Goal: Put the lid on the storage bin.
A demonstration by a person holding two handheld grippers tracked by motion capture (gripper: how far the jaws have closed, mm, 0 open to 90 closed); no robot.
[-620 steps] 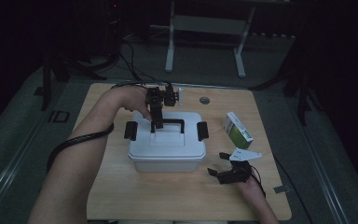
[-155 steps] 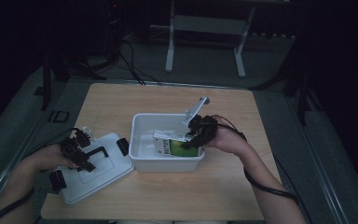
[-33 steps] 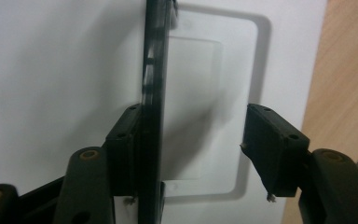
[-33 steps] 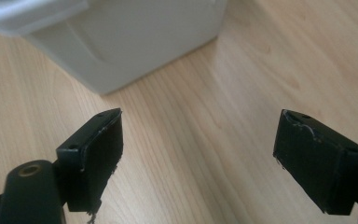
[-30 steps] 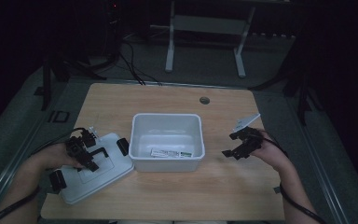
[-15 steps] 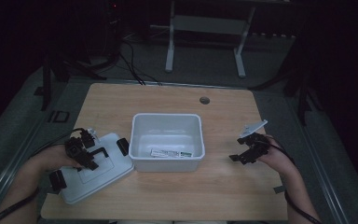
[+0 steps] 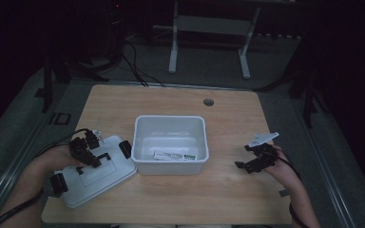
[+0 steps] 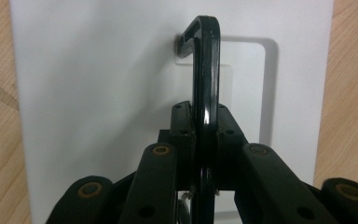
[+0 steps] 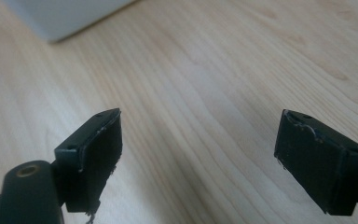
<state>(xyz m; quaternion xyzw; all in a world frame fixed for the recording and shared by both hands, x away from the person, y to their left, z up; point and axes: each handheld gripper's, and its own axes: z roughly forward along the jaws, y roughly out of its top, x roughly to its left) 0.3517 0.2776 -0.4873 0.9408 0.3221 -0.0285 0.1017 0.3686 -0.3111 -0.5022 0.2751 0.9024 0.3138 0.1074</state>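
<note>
White bin (image 7: pixel 169 124) mid-table with a flat box (image 7: pixel 174 156) inside; lid (image 7: pixel 105 180) lying beside it on the left, left gripper (image 8: pixel 204 140) pinching its black handle (image 8: pixel 206 70); right gripper (image 9: pixel 200 154) spread wide, empty, over bare table (image 9: pixel 223 60).

Dim lab or studio space, lone wooden table (image 7: pixel 171 199), floor cables (image 7: pixel 138 71), metal stand legs (image 7: pixel 209 47)
</note>
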